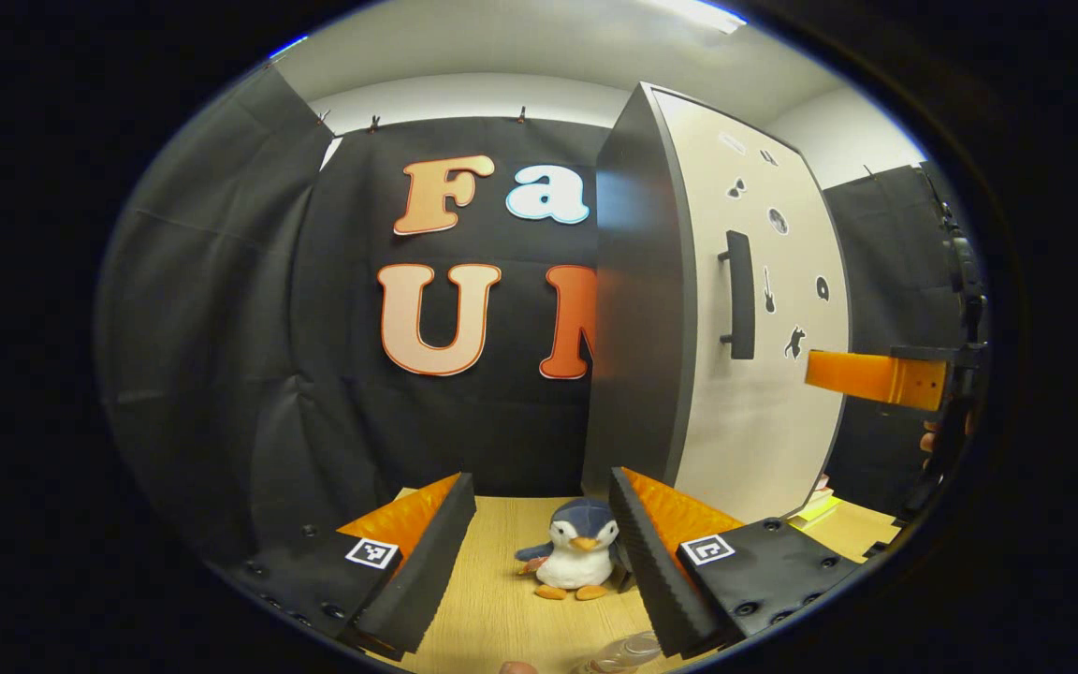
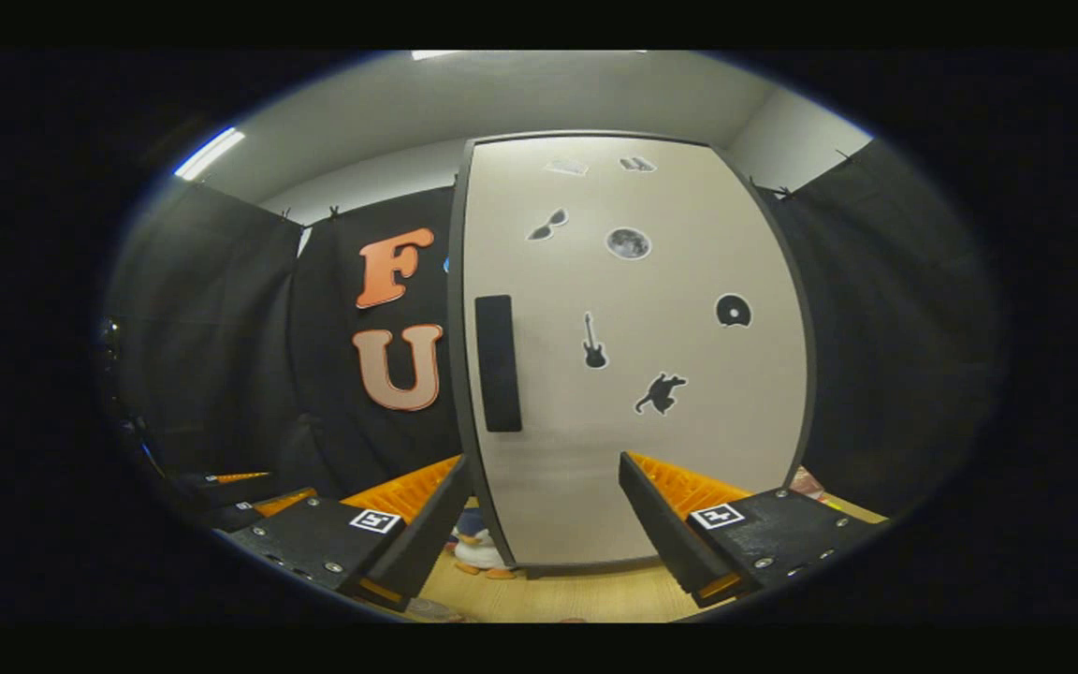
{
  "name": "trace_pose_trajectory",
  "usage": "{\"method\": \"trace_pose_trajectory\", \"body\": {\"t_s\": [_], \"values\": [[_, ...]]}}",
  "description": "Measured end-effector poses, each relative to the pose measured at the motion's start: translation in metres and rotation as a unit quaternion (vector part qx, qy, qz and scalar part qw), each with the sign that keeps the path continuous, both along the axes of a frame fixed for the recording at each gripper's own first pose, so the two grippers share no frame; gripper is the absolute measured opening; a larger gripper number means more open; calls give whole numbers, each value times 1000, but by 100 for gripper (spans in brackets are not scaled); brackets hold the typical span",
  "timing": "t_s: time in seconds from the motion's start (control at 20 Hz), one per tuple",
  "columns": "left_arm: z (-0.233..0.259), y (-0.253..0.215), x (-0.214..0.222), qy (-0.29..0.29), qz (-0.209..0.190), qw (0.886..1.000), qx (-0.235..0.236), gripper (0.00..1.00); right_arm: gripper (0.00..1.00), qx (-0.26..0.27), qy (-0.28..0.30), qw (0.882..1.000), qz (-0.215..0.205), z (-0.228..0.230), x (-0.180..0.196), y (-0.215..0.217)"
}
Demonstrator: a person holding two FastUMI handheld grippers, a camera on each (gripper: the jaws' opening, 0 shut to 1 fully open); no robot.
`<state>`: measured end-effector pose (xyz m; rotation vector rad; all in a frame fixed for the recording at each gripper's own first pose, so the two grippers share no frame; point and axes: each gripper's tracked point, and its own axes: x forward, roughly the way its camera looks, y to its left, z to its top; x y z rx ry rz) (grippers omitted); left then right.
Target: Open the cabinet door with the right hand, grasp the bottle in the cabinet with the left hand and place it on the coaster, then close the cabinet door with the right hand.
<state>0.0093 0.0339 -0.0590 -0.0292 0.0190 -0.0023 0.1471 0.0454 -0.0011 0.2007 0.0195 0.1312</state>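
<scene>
The cabinet (image 1: 651, 309) stands on the wooden table with its pale door (image 2: 633, 374) shut flat, and the dark handle (image 2: 498, 363) is on the door's left side. My right gripper (image 2: 544, 534) hangs open a short way in front of the door, touching nothing. It also shows at the far right of the left gripper view (image 1: 866, 377), level with the handle (image 1: 738, 295). My left gripper (image 1: 539, 562) is open and holds nothing. Part of a clear plastic bottle (image 1: 619, 652) shows at the bottom edge, just below the right finger.
A small penguin plush (image 1: 576, 557) sits on the table (image 1: 492, 608) by the cabinet's left front corner. Yellowish flat items (image 1: 815, 505) lie at the cabinet's right base. Small stickers dot the door. The left gripper (image 2: 240, 496) shows low on the left.
</scene>
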Motion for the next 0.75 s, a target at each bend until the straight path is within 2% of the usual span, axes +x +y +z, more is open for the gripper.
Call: {"method": "trace_pose_trajectory", "body": {"t_s": [0.3, 0.5, 0.75], "values": [[-1, -37, -25, -9, 10, 1000, 3, 94, 97, -30, -13, 999, -1, 0, -54, -47], [-4, -65, -44, -13, 13, 1000, 23, 94, 97, -56, -22, 998, 24, -6, -83, -56], [-5, -95, -69, -17, 15, 999, 30, 94, 97, -60, -21, 997, 44, -17, -111, -58]]}}
